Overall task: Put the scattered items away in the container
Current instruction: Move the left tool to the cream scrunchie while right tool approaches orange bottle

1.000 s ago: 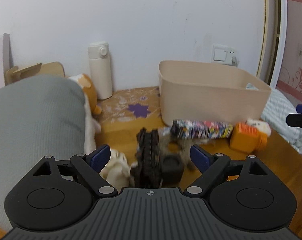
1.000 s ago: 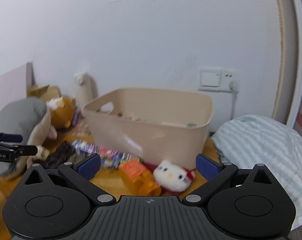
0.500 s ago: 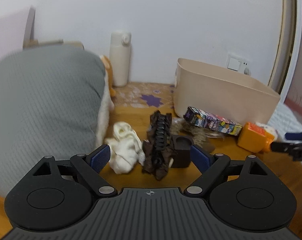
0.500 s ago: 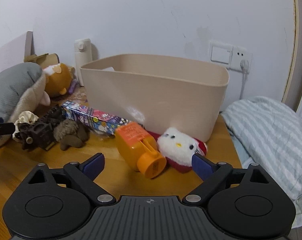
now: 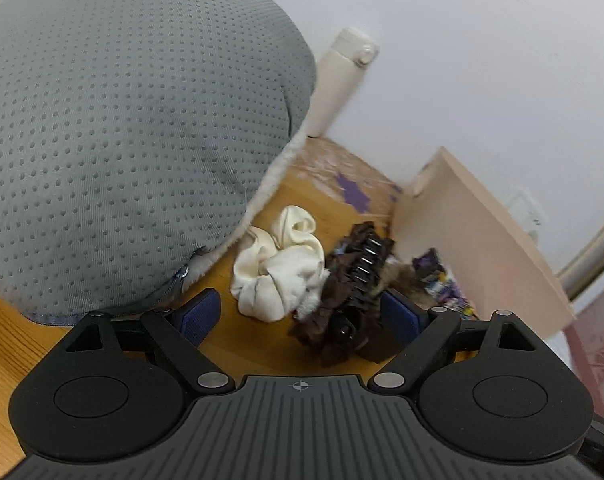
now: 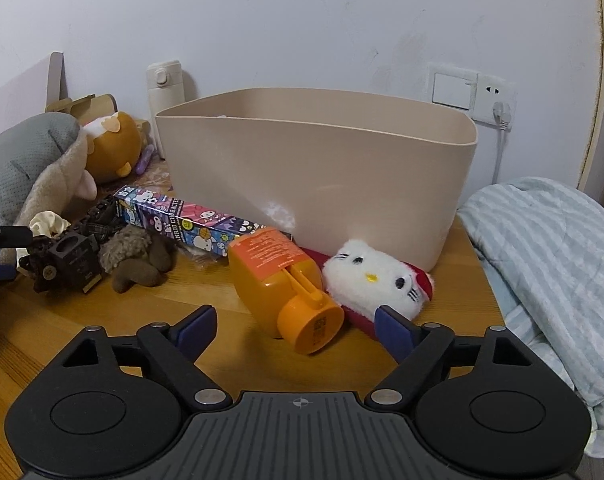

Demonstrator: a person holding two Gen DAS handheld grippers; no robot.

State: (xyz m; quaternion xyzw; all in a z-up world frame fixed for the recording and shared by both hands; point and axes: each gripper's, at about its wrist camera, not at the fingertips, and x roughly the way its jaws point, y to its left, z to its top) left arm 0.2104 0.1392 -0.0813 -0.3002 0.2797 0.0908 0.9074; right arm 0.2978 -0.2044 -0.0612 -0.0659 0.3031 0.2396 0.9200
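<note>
The left gripper (image 5: pixel 302 316) stands spread over the cream scrunchie (image 5: pixel 280 270) and dark hair clip (image 5: pixel 352 284) at the tabletop's left edge. The right gripper (image 6: pixel 292 330), its jaws just narrowing though nothing is pinched yet, brackets the orange bottle (image 6: pixel 282 280) in front of the bin (image 6: pixel 314 168), likely lining up pickups.

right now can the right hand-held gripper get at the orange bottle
Probably yes: the orange bottle lies on its side just ahead of the open right hand-held gripper, its cap end nearest, nothing between them.
</note>
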